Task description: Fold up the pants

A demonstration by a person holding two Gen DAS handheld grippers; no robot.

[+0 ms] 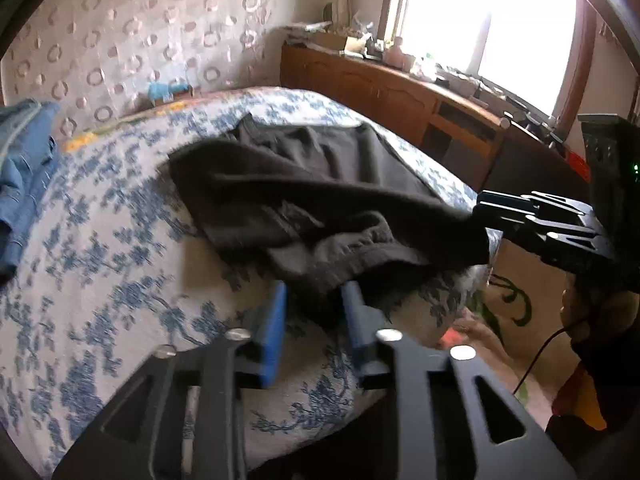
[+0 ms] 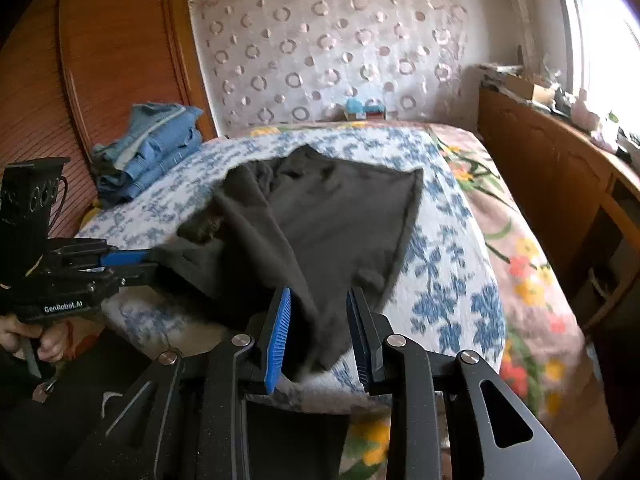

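Jeans stack near wardrobe, clear of black pants running lengthwise toward the wall; right gripper clamps hem, left gripper open at the pants' edge.

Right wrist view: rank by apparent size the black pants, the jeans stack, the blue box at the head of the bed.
1. Black pants, by far the largest, though nearest the camera.
2. Jeans stack, clearly smaller, further back on the left.
3. Blue box, tiny, farthest away, so its true size is unsure.
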